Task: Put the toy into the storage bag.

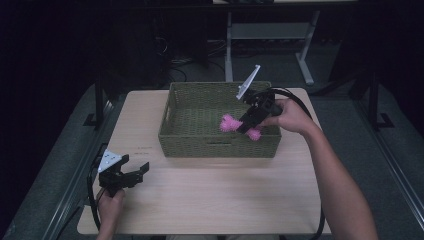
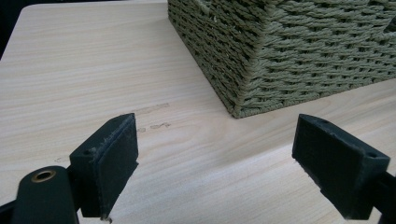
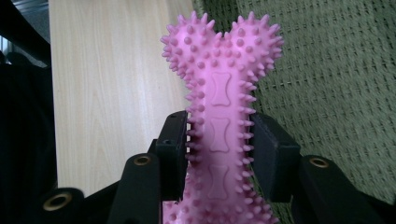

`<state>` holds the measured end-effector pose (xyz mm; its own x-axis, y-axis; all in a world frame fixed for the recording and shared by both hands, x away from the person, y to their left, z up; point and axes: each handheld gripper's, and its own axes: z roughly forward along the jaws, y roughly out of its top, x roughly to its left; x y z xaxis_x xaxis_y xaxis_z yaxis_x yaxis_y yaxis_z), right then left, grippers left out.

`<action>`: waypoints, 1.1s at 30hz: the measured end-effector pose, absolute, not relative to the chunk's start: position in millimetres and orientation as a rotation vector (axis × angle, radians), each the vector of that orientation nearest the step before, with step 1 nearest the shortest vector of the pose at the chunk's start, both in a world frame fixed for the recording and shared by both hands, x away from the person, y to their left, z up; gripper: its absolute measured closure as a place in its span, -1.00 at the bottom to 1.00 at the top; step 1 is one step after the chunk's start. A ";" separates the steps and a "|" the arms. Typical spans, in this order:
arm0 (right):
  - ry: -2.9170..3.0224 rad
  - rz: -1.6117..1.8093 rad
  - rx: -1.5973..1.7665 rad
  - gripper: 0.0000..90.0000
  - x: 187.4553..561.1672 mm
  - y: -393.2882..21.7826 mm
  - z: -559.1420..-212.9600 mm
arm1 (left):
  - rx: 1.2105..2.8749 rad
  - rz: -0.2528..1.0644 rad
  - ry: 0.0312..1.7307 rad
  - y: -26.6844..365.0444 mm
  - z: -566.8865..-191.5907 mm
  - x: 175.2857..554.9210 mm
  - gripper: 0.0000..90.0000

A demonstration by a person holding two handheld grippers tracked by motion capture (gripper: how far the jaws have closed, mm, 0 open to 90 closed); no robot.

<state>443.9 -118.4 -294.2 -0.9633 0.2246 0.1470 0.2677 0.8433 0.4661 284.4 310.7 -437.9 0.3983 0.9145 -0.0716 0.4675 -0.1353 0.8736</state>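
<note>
The right tool (image 1: 248, 121) is clamped on a pink, bone-shaped rubber toy covered in small spikes (image 1: 231, 123), gripping it across the narrow middle shaft, as the right gripper view shows, where both black pads (image 3: 173, 154) press the toy's (image 3: 219, 107) sides. In the high view the toy hangs over the inside of the olive-green woven rope basket (image 1: 172, 112), near its right front corner, one knobbed end pointing left and the other showing just beside the front wall.

The toy looks light and somewhat springy; the soft spikes probably give under the pads and help against slipping, though they may also let the bone twist a little in the grip. The shaft is the sensible place to hold it, since the lobed ends are wider and rounded and would tend to squirm out. It does not look fragile.

The left tool (image 1: 134, 174) rests low over the light wooden table (image 1: 210, 195) near the front left edge, its jaws standing well apart with nothing between them; in the left gripper view the basket's corner (image 2: 243, 100) lies ahead of it.
</note>
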 end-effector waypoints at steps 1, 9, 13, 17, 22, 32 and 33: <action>-2.932 -0.761 -0.392 0.29 443.9 -118.4 -294.2 | 1.761 0.627 1.208 310.7 -437.9 284.4 -0.69; -2.928 -0.761 -0.414 0.29 454.7 -119.6 -293.9 | 1.759 0.625 1.209 310.8 -438.0 284.5 -0.69; -2.920 -0.754 -0.435 0.29 461.2 -118.8 -298.4 | 1.761 0.626 1.207 310.5 -438.1 284.4 -0.69; -2.911 -0.749 -0.455 0.29 468.3 -117.5 -303.3 | 1.763 0.626 1.213 311.5 -438.1 284.1 -0.69; -2.913 -0.732 -0.467 0.29 474.2 -114.8 -304.9 | 1.760 0.623 1.211 311.8 -437.9 283.9 -0.69; -2.921 -0.717 -0.478 0.29 482.2 -110.9 -307.1 | 1.757 0.622 1.213 312.8 -437.6 283.9 -0.69; -2.921 -0.715 -0.481 0.29 482.6 -110.6 -307.6 | 1.755 0.622 1.213 312.5 -437.8 284.0 -0.69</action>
